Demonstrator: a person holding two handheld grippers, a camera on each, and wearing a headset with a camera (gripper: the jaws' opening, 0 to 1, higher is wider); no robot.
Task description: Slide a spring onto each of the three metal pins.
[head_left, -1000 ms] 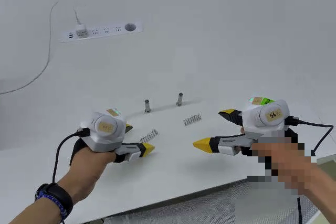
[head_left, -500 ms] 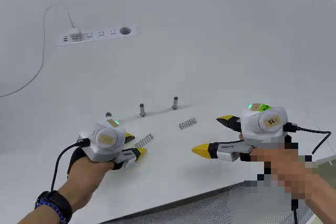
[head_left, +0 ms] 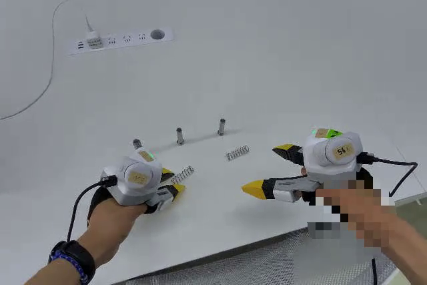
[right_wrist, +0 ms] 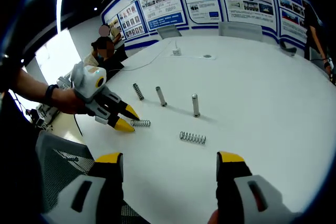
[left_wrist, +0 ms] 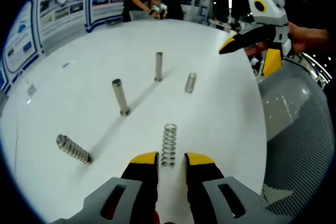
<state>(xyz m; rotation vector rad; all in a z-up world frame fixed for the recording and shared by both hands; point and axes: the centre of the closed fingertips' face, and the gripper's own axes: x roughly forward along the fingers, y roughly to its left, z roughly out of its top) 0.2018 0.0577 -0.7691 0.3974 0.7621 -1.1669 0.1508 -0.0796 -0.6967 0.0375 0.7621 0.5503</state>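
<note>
Bright, even light; white bench (head_left: 220, 191) nearly washed out, shadows faint. Gripper views warp at edges; right one: glare at 10 o'clock.

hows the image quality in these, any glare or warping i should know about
Head view: flat, even light, the white table nearly blends into the wall; little distortion. Left gripper view: strong fisheye curves the table edge; the far bare pin throws a diagonal shadow. Right gripper view: same fisheye, a blown-out bright patch at upper left; the nearer loose spring looks crisp.
</note>
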